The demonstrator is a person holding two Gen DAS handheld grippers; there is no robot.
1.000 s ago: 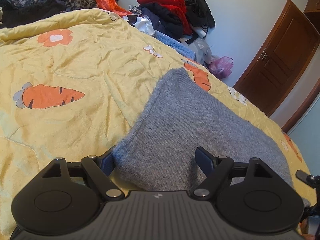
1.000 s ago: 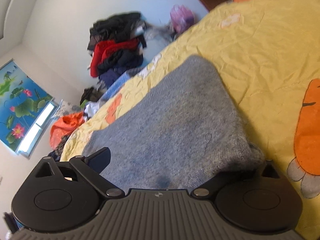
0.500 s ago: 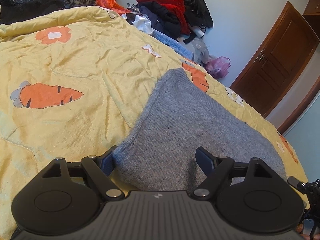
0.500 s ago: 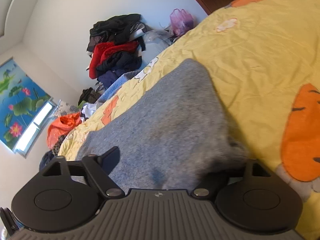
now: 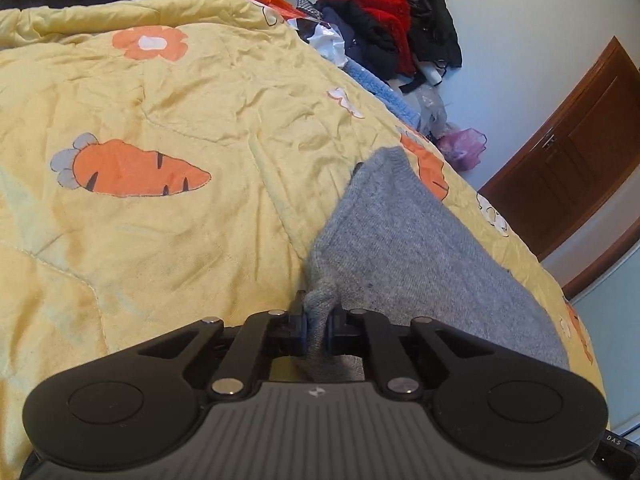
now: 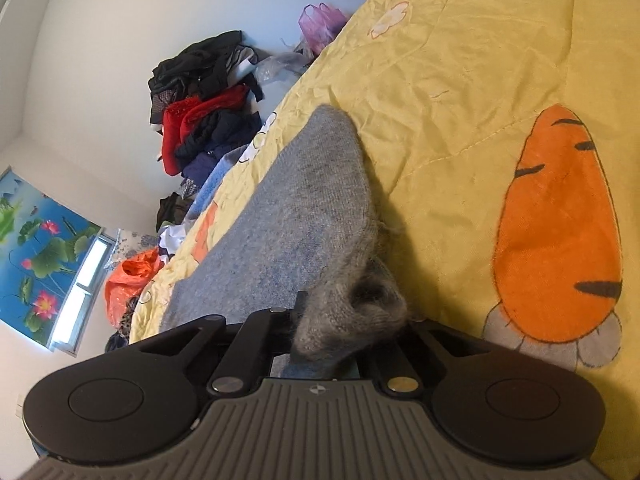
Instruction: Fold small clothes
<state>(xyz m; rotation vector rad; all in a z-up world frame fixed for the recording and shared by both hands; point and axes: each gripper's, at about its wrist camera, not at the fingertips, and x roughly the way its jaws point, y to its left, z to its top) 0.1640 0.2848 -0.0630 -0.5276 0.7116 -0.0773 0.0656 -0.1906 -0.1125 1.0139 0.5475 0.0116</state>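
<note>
A: How will that grey fuzzy knitted garment (image 5: 408, 256) handle?

B: Soft and limp, I'd judge, fairly light, and a bit stretchy. It lies spread flat on the yellow quilted bed cover printed with orange carrots and flowers (image 5: 168, 240), its near edge towards both cameras. The knit should bunch wherever it is pinched, so the corners of that near edge look like the right places to hold.

A: Starting on the left, what has hold of it?

B: The left gripper (image 5: 316, 326) has its fingers closed nearly together on a gathered tuft at the near left corner. Cloth fills the narrow gap between them.

A: And the right?

B: The right gripper (image 6: 348, 330) is pinched onto a thick wad at the near right corner. The fuzzy fabric hides the fingertips, but the linkage is drawn in tight around it.

A: Anything in the way?

B: On the bed, I'd say no; the cover around the garment is bare, only wrinkled. Well beyond the far side sits a heap of red, black and navy clothes (image 5: 384, 28), with an orange plastic bag (image 6: 128, 280) further along. The brown wooden door (image 5: 572, 176) is well apart.
</note>
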